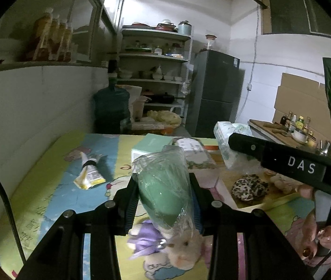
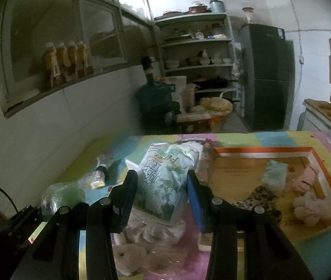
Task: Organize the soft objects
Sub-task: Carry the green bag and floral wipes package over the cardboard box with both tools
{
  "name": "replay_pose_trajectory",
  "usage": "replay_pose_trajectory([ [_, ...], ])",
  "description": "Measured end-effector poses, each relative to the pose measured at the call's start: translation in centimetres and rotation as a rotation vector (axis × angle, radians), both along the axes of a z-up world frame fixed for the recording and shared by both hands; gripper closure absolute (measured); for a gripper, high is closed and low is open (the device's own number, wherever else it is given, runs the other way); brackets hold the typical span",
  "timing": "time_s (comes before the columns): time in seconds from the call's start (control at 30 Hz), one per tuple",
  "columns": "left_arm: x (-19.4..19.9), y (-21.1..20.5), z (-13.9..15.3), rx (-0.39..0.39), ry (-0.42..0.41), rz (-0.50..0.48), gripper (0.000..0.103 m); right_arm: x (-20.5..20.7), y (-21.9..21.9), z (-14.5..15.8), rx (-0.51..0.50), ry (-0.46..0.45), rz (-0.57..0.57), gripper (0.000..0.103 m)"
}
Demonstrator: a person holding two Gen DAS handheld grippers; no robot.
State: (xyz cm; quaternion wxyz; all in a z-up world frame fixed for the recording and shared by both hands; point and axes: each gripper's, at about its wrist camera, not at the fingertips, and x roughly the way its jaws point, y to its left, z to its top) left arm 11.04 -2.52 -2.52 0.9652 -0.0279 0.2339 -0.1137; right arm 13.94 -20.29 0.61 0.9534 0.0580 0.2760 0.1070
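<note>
Above the table (image 1: 48, 186), your left gripper (image 1: 164, 186) clamps a wrapped green sponge (image 1: 163, 182) while your right gripper (image 2: 163, 191) clamps a tissue pack (image 2: 165, 182).

Table covered by a cartoon-print mat (image 1: 48, 186); lying on it: a squeezed tube (image 1: 88, 175) near the wall edge, a plush toy (image 1: 179, 252), a shallow cardboard tray (image 2: 315, 161).

A home kitchen or pantry room. Ahead of the tools, past the cartoon-print mat (image 1: 48, 186), stand open shelves (image 1: 153, 56) stacked with bowls and pots, a grey fridge (image 2: 265, 74) and a large water jug (image 1: 110, 107). To the left a wall ledge holds sauce bottles (image 2: 67, 63); to the right is a counter with condiments (image 1: 298, 123).
</note>
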Motion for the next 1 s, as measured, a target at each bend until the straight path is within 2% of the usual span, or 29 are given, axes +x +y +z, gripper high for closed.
replay_pose_trajectory([
  [1.0, 2.3, -9.5, 1.5, 0.034, -0.004, -0.120, 0.063, -0.2, -9.9, 0.2, 0.041, -0.001, -0.135, 0.059],
])
